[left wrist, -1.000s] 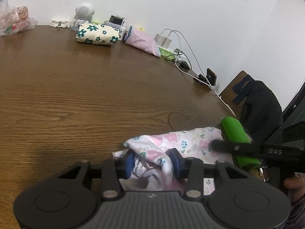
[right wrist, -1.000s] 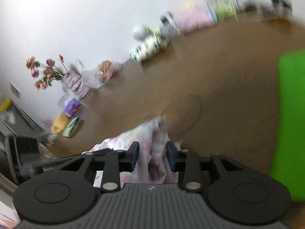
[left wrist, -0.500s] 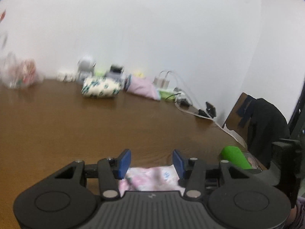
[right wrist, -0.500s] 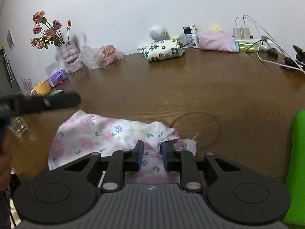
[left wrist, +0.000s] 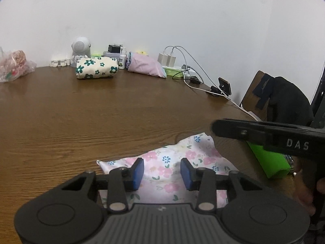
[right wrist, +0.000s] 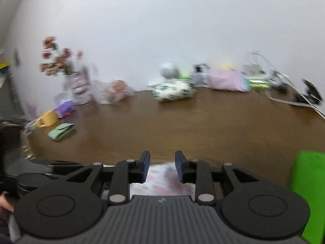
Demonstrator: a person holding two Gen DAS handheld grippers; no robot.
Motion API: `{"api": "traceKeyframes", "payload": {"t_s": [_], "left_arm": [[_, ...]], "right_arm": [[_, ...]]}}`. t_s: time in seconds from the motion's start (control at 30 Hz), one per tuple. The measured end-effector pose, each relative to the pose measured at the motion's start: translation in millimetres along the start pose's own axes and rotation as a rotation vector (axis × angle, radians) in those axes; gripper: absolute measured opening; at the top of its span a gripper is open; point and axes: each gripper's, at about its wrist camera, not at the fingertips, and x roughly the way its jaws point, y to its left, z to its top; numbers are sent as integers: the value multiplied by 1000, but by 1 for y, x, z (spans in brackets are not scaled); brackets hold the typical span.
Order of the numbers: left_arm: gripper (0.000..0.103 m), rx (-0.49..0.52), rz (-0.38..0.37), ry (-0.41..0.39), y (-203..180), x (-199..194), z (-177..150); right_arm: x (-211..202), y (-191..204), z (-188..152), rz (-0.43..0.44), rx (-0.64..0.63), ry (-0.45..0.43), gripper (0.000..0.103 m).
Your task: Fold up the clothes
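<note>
Both tongs stand parted and hold nothing: the left tongs (left wrist: 162, 170) hover over the pink floral garment (left wrist: 172, 162), the right tongs (right wrist: 162, 165) just above its near edge. That garment lies near the front of the table (left wrist: 101, 111), roughly flattened with one corner peaked, beside a green cloth (left wrist: 270, 160). Two folded bundles (left wrist: 97, 68) sit by the wall, so I judge folding partly done, this piece still wanting folds.

Pink floral-print white cloth garment (left wrist: 178, 160): thin fabric, pink and blue flowers with green leaves. Lies flat, partly folded, on the brown wood table at lower centre of the left wrist view, one corner pointing toward upper right. In the right wrist view (right wrist: 162, 178), a blurred strip at lower centre.
</note>
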Motion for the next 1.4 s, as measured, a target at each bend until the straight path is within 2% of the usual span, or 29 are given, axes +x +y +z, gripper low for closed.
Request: {"api": "traceKeyframes", "payload": {"t_s": [0.07, 0.13, 0.2, 0.47, 0.67, 0.7, 0.73, 0.8, 0.87, 0.93, 1.0, 1.07, 1.13, 1.2, 1.33, 1.4], "left_arm": [[39, -7, -10, 1, 2, 0, 0], [39, -11, -18, -1, 4, 0, -2], [38, -15, -29, -3, 6, -1, -4], [38, -17, -75, 4, 11, -1, -8], [41, -54, -136, -4, 18, -16, -8], [48, -58, -143, -19, 19, -21, -7], [59, -58, -142, -40, 20, -28, -6], [72, -52, -124, -55, 21, -36, -6], [69, -38, -89, -14, 20, -33, -6], [62, -37, -63, 18, 18, -27, -8], [62, -45, -46, 33, 19, -25, -10], [65, -70, -45, 20, 24, -30, -9], [73, -102, -36, 17, 31, -34, -8], [77, -149, -15, 34, 40, -37, -7], [77, -263, -67, 75, 55, -38, -10], [77, -288, -93, 90, 54, -36, -12]], "right_arm": [[18, 4, -1, 2, -9, 51, 28], [38, 0, -6, -21, 29, 123, 26], [46, -9, -11, -22, 75, 154, 25], [34, -20, -29, -10, 106, 167, 23], [17, -13, -31, -15, 116, 175, 25], [12, -12, -30, -14, 120, 164, 30], [6, -12, -29, -10, 124, 143, 44], [-5, -13, -28, -19, 123, 105, 66], [-4, -16, -29, -26, 123, 112, 67], [5, -21, -34, -31, 146, 154, 66], [4, -23, -34, -37, 152, 155, 66], [-2, -24, -32, -43, 151, 142, 66], [-8, -25, -30, -50, 150, 128, 67], [-13, -28, -29, -57, 153, 121, 70], [-16, -37, -35, -51, 209, 156, 73], [-14, -38, -38, -38, 234, 168, 73]]}}
